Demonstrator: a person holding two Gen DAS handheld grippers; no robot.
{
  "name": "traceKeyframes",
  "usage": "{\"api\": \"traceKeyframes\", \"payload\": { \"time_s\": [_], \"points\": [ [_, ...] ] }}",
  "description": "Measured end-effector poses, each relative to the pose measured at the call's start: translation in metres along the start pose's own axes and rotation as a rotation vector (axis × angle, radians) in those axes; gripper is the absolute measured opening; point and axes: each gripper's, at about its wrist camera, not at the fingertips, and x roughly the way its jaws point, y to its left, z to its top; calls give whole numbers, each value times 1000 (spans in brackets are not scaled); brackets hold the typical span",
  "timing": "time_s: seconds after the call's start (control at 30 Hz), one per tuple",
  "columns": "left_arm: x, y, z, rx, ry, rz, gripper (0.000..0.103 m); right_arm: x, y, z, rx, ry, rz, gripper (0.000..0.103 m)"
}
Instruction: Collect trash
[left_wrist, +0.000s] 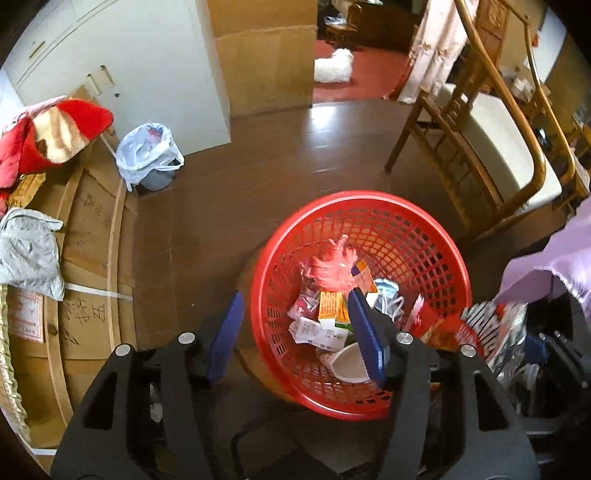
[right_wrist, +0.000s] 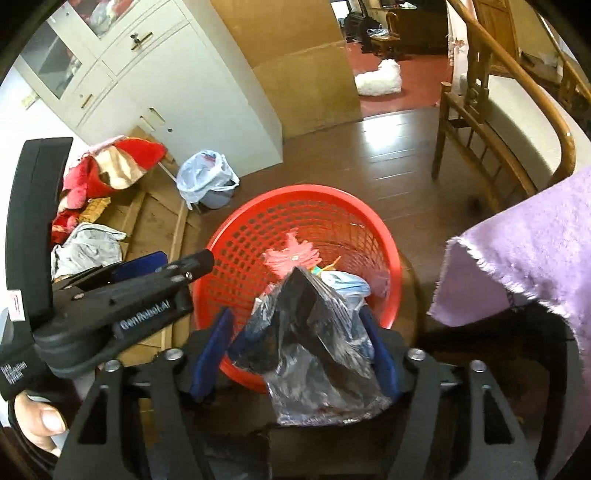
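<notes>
A: Trash is piling up in the red basket (left_wrist: 439, 236), which is sitting on the brown floor (left_wrist: 258, 158) beside a wooden chair (left_wrist: 491, 155). A pink shredded piece (left_wrist: 332, 269), an orange carton (left_wrist: 328, 306), a white cup (left_wrist: 351, 363) and a blue mask (left_wrist: 386, 290) are lying inside it.

B: How is the left gripper (left_wrist: 295, 332) standing?

A: Its blue pads (left_wrist: 225, 339) are standing apart, pressing on nothing. One pad is hanging outside the basket wall and the other is hanging over the inside, so the rim is passing between them.

B: And the right gripper (right_wrist: 295, 347)?

A: Its jaws are spread too. A crumpled clear plastic bag (right_wrist: 314, 354) with dark contents is sitting between the pads (right_wrist: 212, 350), over the near rim of the basket. It is lying close against the right-hand pad, but whether that pad is touching it I cannot tell; the left-hand pad is standing clear of it.

B: Anything else nearby?

A: A purple cloth (right_wrist: 524, 251) is hanging at the right. Across the floor, a small bin (left_wrist: 157, 177) lined with a white bag is standing by the white cabinet (left_wrist: 147, 55). A person's thumb (right_wrist: 40, 424) is showing at the lower left of the right wrist view.
</notes>
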Motion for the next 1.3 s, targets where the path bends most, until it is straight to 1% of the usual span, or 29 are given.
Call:
{"api": "traceKeyframes", "payload": {
  "time_s": [0.1,0.2,0.27,0.33,0.43,0.53,0.57,0.7,0.8,0.87,0.97,1.1,1.2,1.3],
  "points": [
    [-4,-5,0,31,-13,5,62,-2,1,-3,-7,-3,-15,74],
    [-4,-7,-1,41,-15,8,63,-3,4,-5,-30,-15,-22,77],
    [-3,-5,0,29,-13,13,63,-2,9,0,-53,-34,-45,78],
    [-3,0,1,6,-13,14,63,0,17,8,-78,-34,-65,78],
    [-5,4,4,1,-17,19,64,-5,24,11,-114,-41,-83,84],
    [-5,7,4,-3,-20,21,67,-9,22,7,-118,-33,-143,85],
    [-5,8,4,-7,-17,21,68,-10,20,6,-113,-22,-167,85],
    [-7,9,2,-10,-11,23,72,-18,12,-4,-91,-7,-202,85],
    [-9,6,0,6,1,24,74,-29,9,-10,-67,-21,-206,85],
    [-13,5,-1,19,-5,29,75,-38,9,-15,-61,-27,-203,86],
    [-20,4,-5,29,-13,34,79,-41,9,-26,-70,12,-229,86],
    [-26,1,-13,33,-8,31,82,-41,7,-39,-62,57,-238,86],
    [-29,-3,-16,46,-11,34,87,-40,8,-46,-67,65,-246,86],
    [-33,-8,-20,66,-24,47,88,-42,6,-52,-57,69,-243,86]
  ]
}}
